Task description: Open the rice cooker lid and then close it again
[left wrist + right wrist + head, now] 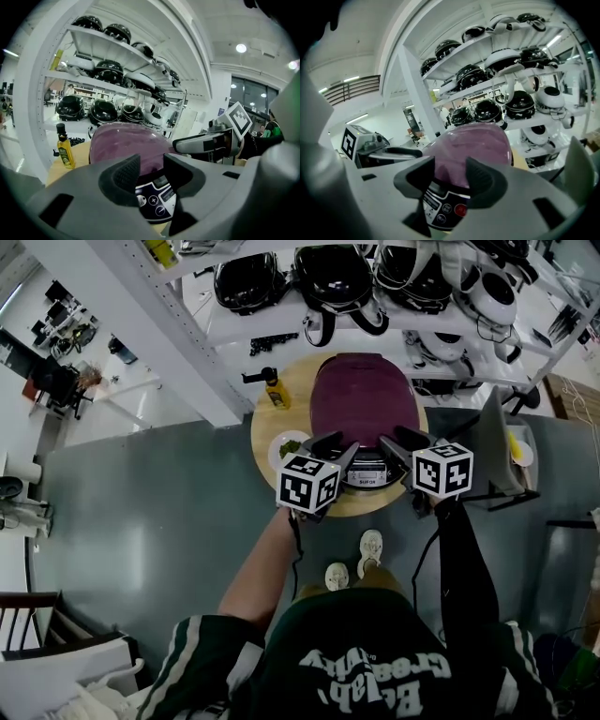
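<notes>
A yellow-labelled bottle [274, 390] stands at the far left edge of a round wooden table [261, 427], with a small plate [279, 454] of something green nearer the left front edge. To their right, the person's left gripper [337, 446] hangs just above the front of the rice cooker [361, 404], which fills the middle of the table. Its jaws are moderately apart and hold nothing. In the left gripper view only the cooker's control panel [157, 204] shows through the gap between the pads, below and beyond them.

The purple lid [364, 390] lies flat and shut on the cooker. On its right side the right gripper [401, 441] mirrors the left, poised over the front right of the lid with its jaws also parted and empty. The panel's buttons are visible past them in the right gripper view. White shelving [159, 338] stacked with dark rounded gear stands behind the table.

As to progress, the lid is down and neither gripper has hold of it or visibly touches it. The frames do not show whether it has already been raised once. The pose reads as an approach to the front latch, so opening and closing both appear to remain.
</notes>
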A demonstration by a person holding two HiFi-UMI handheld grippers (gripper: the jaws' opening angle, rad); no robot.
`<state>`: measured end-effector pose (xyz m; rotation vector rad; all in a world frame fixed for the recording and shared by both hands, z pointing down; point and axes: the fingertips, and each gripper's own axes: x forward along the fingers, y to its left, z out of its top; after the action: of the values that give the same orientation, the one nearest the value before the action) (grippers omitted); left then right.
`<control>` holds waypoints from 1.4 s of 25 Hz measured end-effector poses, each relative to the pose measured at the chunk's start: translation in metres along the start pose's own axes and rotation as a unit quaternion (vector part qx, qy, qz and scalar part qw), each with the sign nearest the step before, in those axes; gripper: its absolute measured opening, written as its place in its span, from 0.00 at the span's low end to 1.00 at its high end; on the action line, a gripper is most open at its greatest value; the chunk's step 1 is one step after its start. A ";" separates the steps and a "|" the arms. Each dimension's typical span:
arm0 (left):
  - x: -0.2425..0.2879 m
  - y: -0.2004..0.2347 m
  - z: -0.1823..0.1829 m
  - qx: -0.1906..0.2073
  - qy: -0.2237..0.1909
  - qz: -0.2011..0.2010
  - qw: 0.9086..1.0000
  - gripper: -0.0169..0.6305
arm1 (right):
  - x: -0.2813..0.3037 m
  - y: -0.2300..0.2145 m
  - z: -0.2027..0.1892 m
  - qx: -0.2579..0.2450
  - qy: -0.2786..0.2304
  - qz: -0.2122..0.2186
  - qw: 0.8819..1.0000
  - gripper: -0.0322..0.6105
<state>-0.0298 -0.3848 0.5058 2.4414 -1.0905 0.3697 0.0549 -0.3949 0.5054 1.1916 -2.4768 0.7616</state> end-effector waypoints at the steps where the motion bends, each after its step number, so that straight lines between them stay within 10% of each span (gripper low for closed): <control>1: 0.001 0.000 -0.003 -0.001 0.004 -0.001 1.000 0.27 | 0.001 -0.001 -0.003 0.001 0.004 -0.002 1.000 0.37; 35: 0.012 0.011 -0.018 0.005 0.038 0.026 0.999 0.16 | 0.012 -0.008 -0.018 -0.030 0.045 -0.045 0.998 0.32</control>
<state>-0.0314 -0.3897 0.5296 2.3905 -1.1227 0.4804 0.0544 -0.3968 0.5283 1.2121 -2.3398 0.6967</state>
